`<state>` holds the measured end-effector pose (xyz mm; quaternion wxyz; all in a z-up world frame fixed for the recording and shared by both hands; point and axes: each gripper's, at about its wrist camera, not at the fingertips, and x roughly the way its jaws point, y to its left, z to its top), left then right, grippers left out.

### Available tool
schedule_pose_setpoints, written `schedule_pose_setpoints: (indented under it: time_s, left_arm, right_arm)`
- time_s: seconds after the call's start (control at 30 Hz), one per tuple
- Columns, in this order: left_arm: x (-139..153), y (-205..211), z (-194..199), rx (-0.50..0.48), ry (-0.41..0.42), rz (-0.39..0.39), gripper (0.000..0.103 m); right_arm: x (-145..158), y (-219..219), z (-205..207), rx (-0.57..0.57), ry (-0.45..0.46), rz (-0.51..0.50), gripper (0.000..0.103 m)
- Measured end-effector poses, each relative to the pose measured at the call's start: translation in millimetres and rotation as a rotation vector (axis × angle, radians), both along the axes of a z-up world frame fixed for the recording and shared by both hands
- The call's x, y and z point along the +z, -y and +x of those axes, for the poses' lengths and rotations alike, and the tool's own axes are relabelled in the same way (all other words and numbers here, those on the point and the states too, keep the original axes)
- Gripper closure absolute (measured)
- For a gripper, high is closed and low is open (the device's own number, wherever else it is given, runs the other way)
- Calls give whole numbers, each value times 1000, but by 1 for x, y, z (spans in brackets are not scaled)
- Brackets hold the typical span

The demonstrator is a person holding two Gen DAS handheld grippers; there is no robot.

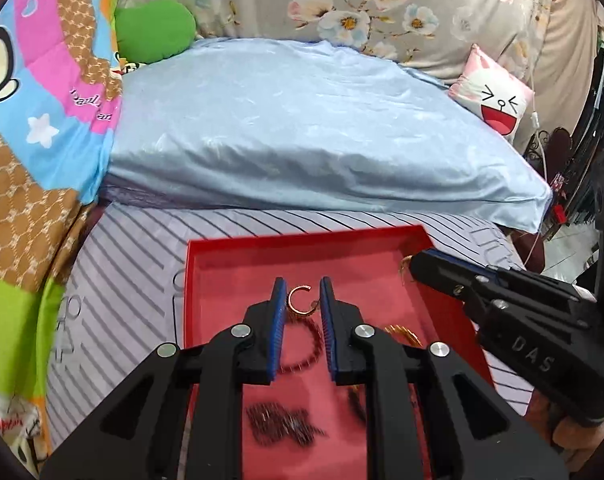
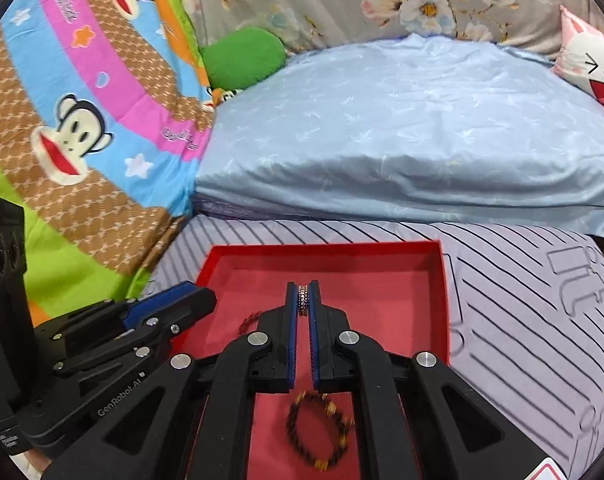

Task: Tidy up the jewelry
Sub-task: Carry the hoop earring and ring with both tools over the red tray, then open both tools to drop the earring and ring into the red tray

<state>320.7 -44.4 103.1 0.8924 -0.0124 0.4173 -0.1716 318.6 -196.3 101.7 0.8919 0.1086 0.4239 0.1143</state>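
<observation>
A red tray (image 1: 302, 240) lies on the striped sheet, and both grippers hang above it. My left gripper (image 1: 302, 290) is shut on a gold C-shaped open ring (image 1: 299, 300), pinched between its blue pads. My right gripper (image 2: 302, 286) is shut on a thin studded ring (image 2: 302, 300), seen edge on. In the tray lie a red twisted bracelet (image 1: 306, 344), a gold bracelet (image 1: 402, 334), a blurred heap of dark beads (image 1: 285, 424) and a brown-and-gold bead bracelet (image 2: 318, 432). The right gripper (image 1: 418, 264) comes in over the tray's right rim. The left gripper (image 2: 201, 296) reaches over the left rim (image 2: 322, 246).
A light blue pillow (image 1: 302, 132) lies just behind the tray. A cartoon quilt (image 1: 29, 160) and a green plush (image 1: 153, 28) rise on the left. A pink face cushion (image 1: 494, 96) sits at the back right. The striped grey sheet (image 2: 522, 320) surrounds the tray.
</observation>
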Motion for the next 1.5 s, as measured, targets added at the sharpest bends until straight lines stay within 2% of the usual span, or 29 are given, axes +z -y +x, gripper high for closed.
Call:
schedule_pose_setpoints:
  time_s: [0.13, 0.33, 0.4, 0.47, 0.5, 0.67, 0.9, 1.1, 1.33, 1.5]
  left_arm:
    - [-15, 9, 25, 0, -19, 32, 86]
    - [-33, 16, 45, 6, -52, 39, 86]
    - [-37, 16, 48, 16, -56, 35, 84]
    - [-37, 14, 48, 34, -51, 36, 68]
    - [-36, 14, 47, 39, -43, 31, 67]
    - [-35, 15, 42, 37, -30, 56, 67]
    - [-22, 8, 24, 44, -6, 62, 67]
    - [-1, -11, -5, 69, 31, 51, 67]
    - [12, -30, -57, 78, 62, 73, 67]
    - [15, -39, -99, 78, 55, 58, 67]
  right_arm:
    - [-24, 6, 26, -13, -59, 20, 98]
    - [-43, 11, 42, -26, -105, 33, 97]
    - [-43, 12, 42, -32, -99, 26, 90]
    - [-42, 14, 40, -44, -92, 28, 81]
    - [-41, 15, 40, -49, -86, 28, 74]
    - [-31, 14, 28, -44, -45, -18, 72]
    - [-12, 7, -1, -29, 14, -65, 70]
    - [5, 1, -40, -10, 64, -100, 70]
    - [17, -9, -97, 18, 107, -167, 70]
    - [18, -13, -136, 28, 100, -146, 70]
